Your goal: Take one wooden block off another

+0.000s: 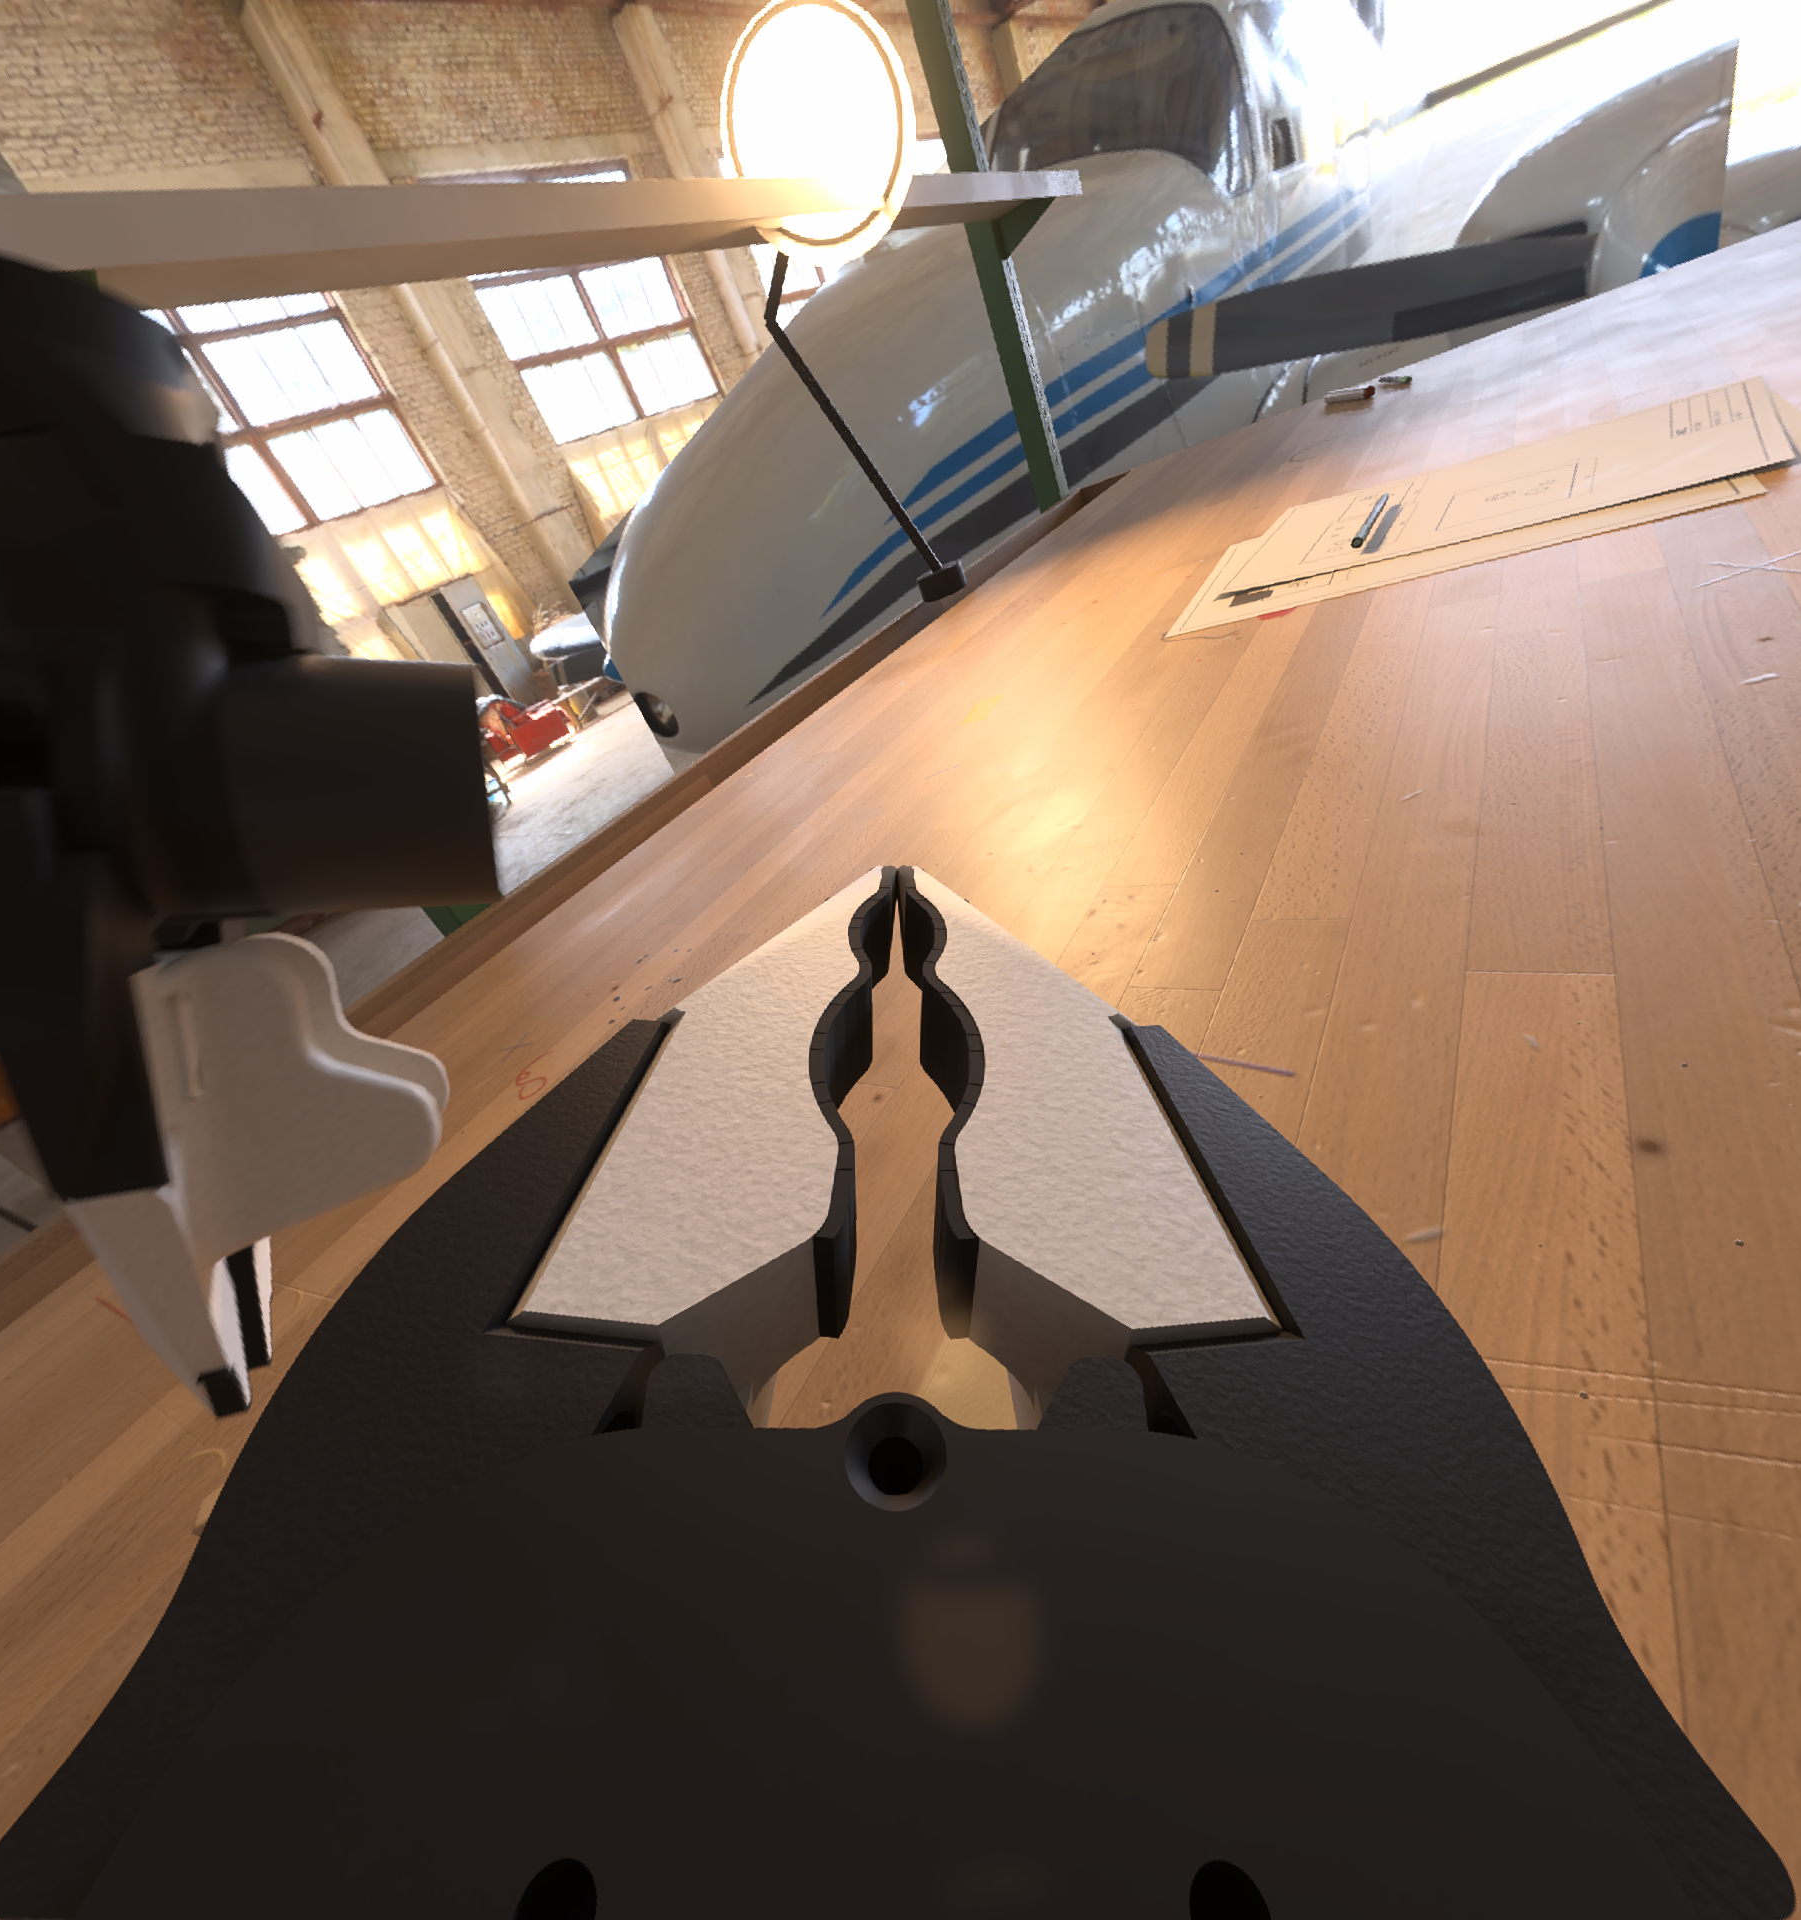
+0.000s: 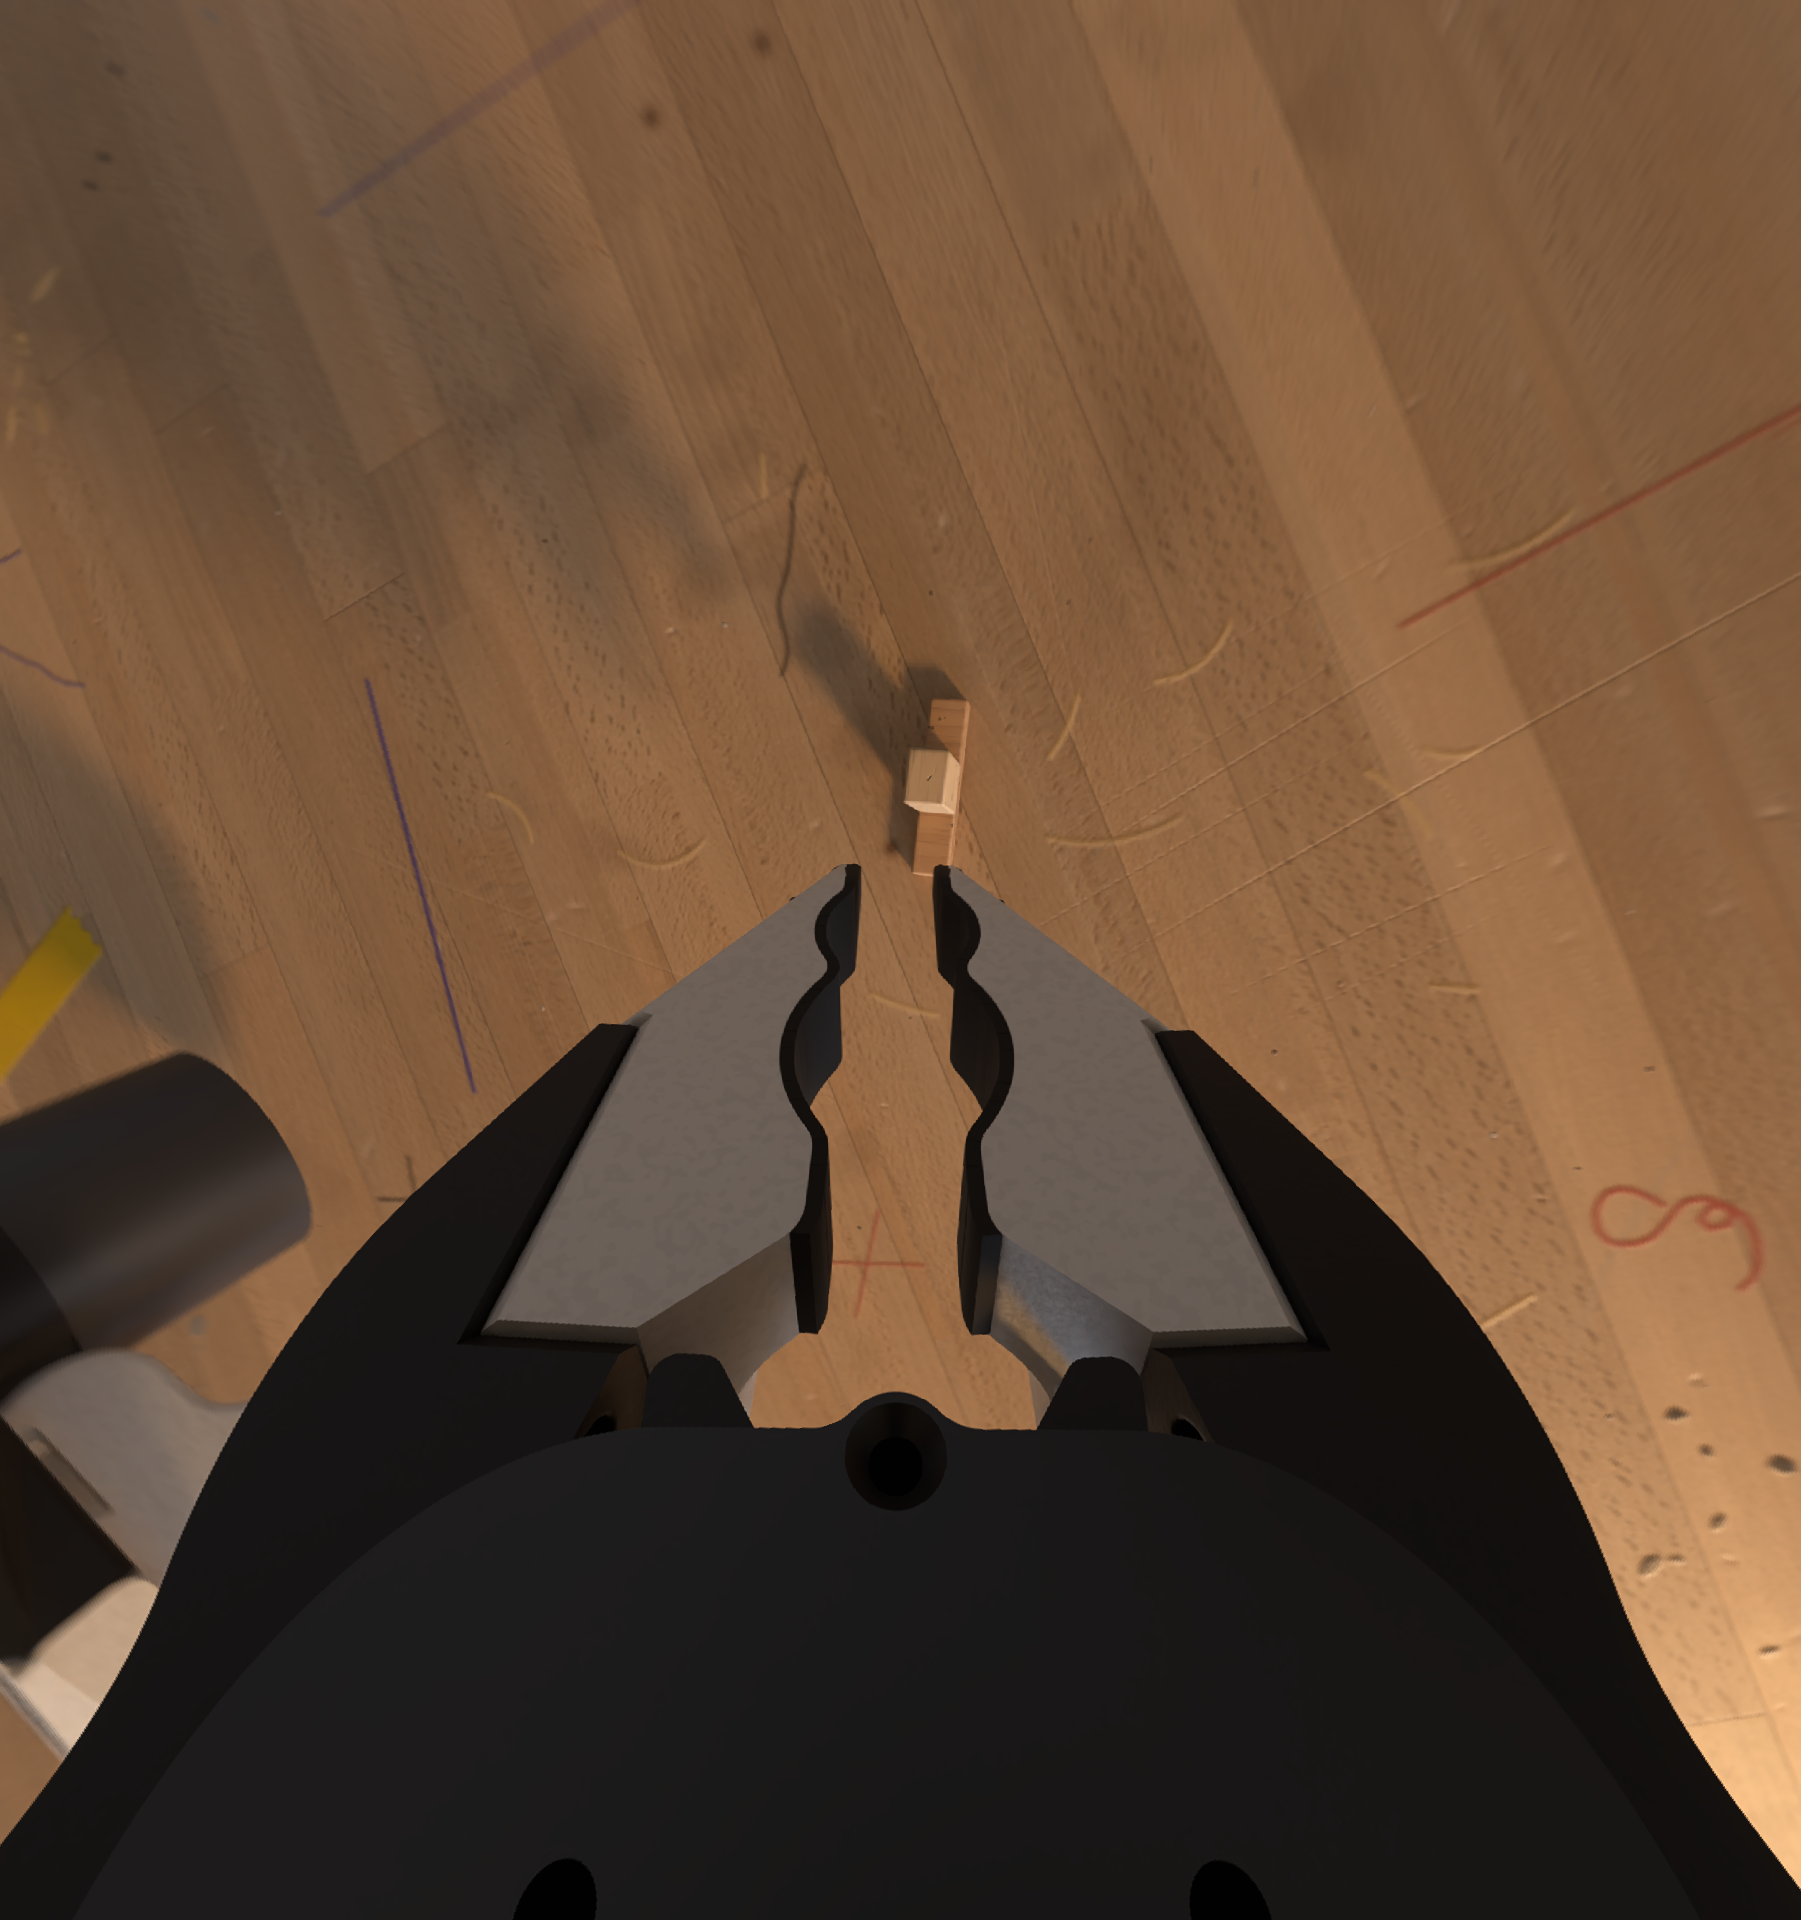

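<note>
In the right wrist view a small pale wooden cube (image 2: 930, 781) sits on top of a longer wooden block (image 2: 948, 722) that lies flat on the wooden table (image 2: 1291, 416). My right gripper (image 2: 896, 878) is high above them, pointing down, open with a narrow gap and empty; the blocks lie just beyond its fingertips. My left gripper (image 1: 894, 881) is shut and empty, tilted low over bare table (image 1: 1395, 935). No block shows in the left wrist view. The right gripper also shows at the left of the left wrist view (image 1: 200, 1143), and the left gripper at the lower left of the right wrist view (image 2: 96, 1247).
Paper sheets with a pen (image 1: 1478, 509) lie far right on the table. A desk lamp (image 1: 818, 120) stands on a small base (image 1: 941, 582) at the table's far edge. Markers (image 1: 1363, 393) lie farther back. Yellow tape (image 2: 28, 1003) is stuck at the left.
</note>
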{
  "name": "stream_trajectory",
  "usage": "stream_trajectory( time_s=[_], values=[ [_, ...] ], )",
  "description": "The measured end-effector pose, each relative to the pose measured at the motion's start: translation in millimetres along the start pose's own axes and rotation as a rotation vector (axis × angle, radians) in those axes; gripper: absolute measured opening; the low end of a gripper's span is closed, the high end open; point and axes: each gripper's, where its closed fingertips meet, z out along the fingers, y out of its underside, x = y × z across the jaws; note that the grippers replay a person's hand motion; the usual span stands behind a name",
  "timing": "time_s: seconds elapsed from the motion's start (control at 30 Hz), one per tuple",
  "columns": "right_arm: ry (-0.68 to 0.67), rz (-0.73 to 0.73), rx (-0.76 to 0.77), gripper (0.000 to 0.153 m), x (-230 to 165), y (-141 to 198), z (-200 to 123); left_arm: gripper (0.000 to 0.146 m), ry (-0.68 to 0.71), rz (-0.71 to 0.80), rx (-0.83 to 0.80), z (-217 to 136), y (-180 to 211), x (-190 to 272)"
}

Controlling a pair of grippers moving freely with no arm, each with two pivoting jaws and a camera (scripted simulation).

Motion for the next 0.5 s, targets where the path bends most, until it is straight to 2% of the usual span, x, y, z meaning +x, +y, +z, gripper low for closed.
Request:
stream_trajectory(
  time_s=[0.13, 0.23, 0.5],
  values=[
    [0.035, 0.087, -0.187, 0.019, 6, 2, 18, 0.0, 0.006, -0.01, -0.006, 1, 1, 0],
    [0.039, 0.113, -0.273, 0.019, 5, 6, 28, 0.0, 0.011, -0.001, -0.012, 1, 2, 2],
    [0.15, 0.069, -0.279, 0.019, 10, 3, 34, 0.0, 0.02, 0.023, -0.016, 2, 1, 5]
  ],
)
